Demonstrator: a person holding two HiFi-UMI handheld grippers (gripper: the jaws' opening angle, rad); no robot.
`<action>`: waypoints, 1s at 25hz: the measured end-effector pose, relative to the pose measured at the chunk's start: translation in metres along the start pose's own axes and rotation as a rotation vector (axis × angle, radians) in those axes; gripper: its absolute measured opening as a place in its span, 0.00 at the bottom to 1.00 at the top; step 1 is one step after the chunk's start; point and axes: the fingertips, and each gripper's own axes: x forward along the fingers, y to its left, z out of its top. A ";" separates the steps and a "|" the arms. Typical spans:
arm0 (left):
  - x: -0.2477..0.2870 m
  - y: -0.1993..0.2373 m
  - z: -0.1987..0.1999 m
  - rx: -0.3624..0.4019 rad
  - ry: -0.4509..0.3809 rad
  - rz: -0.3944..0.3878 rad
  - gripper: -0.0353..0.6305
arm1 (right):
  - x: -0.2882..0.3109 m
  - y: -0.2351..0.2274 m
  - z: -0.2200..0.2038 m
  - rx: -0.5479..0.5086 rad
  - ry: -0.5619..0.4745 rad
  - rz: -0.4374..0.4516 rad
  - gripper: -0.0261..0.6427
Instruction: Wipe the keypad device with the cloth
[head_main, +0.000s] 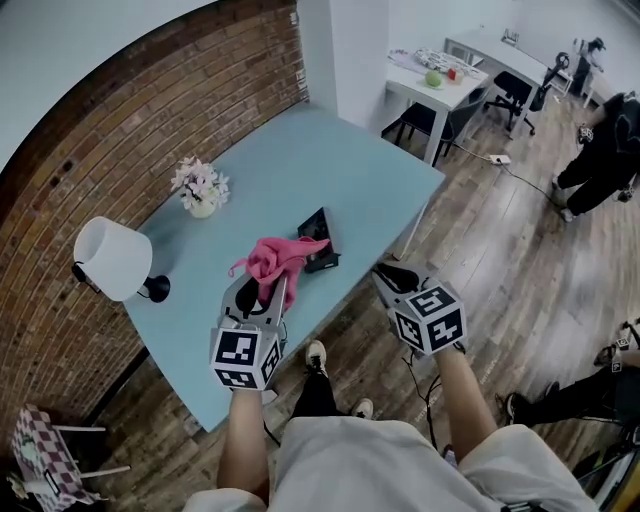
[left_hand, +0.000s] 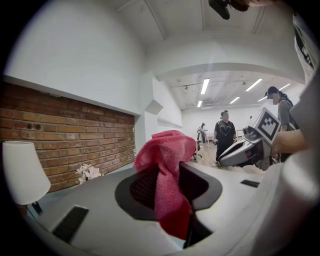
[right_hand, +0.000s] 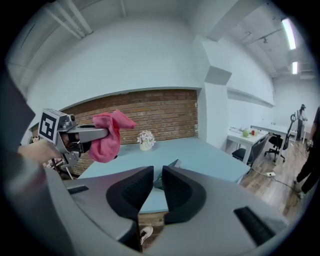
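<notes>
My left gripper (head_main: 268, 290) is shut on a pink cloth (head_main: 278, 262), which bunches over its jaws and hangs above the near edge of the light blue table (head_main: 300, 170). In the left gripper view the cloth (left_hand: 167, 170) fills the gap between the pads. The black keypad device (head_main: 320, 240) stands tilted on the table just beyond the cloth. My right gripper (head_main: 385, 275) hovers off the table's front edge, right of the device, jaws a narrow gap apart with nothing between them (right_hand: 157, 187). It points toward the device (right_hand: 167, 166).
A white lamp (head_main: 112, 258) and a small pot of flowers (head_main: 200, 187) stand on the table's left, along the brick wall. A white desk (head_main: 440, 80) with a black chair (head_main: 510, 95) is behind. A person (head_main: 600, 150) stands at far right on the wood floor.
</notes>
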 end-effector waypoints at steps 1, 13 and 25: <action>0.006 0.004 -0.002 -0.002 0.002 -0.004 0.27 | 0.007 -0.002 -0.001 0.005 0.007 0.001 0.16; 0.080 0.065 -0.032 -0.047 0.051 -0.042 0.27 | 0.097 -0.021 -0.005 0.102 0.102 0.016 0.17; 0.152 0.101 -0.081 -0.091 0.132 -0.087 0.27 | 0.164 -0.040 -0.048 0.333 0.186 0.051 0.22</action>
